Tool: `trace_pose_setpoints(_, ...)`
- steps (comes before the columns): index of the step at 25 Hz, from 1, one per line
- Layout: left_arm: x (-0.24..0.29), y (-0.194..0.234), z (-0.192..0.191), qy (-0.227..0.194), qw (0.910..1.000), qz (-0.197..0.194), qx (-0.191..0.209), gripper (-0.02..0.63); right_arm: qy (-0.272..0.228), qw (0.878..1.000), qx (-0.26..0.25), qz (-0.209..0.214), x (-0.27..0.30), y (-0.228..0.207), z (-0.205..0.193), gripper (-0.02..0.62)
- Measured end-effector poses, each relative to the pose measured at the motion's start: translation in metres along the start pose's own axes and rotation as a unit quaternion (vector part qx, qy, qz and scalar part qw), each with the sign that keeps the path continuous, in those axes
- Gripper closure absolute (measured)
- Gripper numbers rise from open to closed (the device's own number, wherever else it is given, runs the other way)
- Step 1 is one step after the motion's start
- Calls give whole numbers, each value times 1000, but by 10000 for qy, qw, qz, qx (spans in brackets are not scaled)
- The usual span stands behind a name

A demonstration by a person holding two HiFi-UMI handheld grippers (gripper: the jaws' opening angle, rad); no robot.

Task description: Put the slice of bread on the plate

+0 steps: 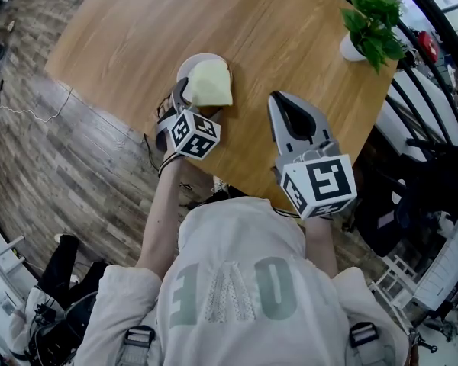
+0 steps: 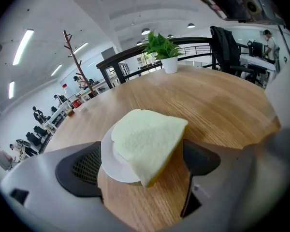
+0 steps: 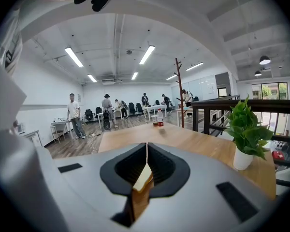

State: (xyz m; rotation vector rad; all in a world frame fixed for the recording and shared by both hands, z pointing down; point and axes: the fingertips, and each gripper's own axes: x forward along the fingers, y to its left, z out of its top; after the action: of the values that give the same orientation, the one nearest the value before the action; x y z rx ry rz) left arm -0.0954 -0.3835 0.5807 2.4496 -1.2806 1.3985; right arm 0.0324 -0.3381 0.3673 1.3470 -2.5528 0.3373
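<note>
Head view: a light wooden table (image 1: 290, 44) with rounded corners stands on a grey-brown plank floor (image 1: 61, 166), with a leafy potted plant (image 1: 374, 21) at the far right edge. The slice of bread (image 1: 208, 84) lies on the small round white plate (image 1: 191, 65) near the table's left edge. It covers most of the plate and sticks out past the rim on the right. The left gripper (image 1: 185, 107) sits right at the bread's near side. The right gripper (image 1: 281, 101) is well apart from it, over bare wood.

Left gripper view: the left gripper (image 2: 141, 163) has its jaws spread wide, one on each side of the bread (image 2: 147, 141), and they aren't squeezing it. The slice is pale and soft-looking with a yellowish crust edge. Its domed end faces away and to the left, and one square corner points back at the camera, hanging off the smooth plate (image 2: 111, 166) over the wood grain. I can't really call a long axis, it's pretty squarish. Behind it there's an open office with strip lights and a coat stand (image 2: 75, 57).

Right gripper view: the right gripper (image 3: 146, 151) has its jaws together with just a thin seam between them and nothing in them. There's a bottle (image 3: 159, 117) at the far end of the table, and people standing further back.
</note>
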Motion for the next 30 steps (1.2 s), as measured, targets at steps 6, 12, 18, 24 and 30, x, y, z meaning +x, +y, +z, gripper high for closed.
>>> trace_pose_setpoints(6,-11,-3,3,-123,9995,33,-277,91,-1,10000,-8,49,-1,2,0,575)
trace_pose_setpoints(12,-49,25,34,-814,9920,439,-862,91,-158,9997,-122,112,-2,8,11,574)
trace_pose_setpoints(18,-124,71,92,-2196,9575,897,-1642,92,-409,9989,-233,35,-13,17,26,574)
trace_pose_setpoints(24,-208,83,142,-3509,9187,1055,-1476,275,-752,9963,-405,-97,-23,24,45,574)
trace_pose_setpoints(30,-264,85,142,-3854,8853,1867,-1812,598,-1172,9920,-467,-104,-35,32,56,574)
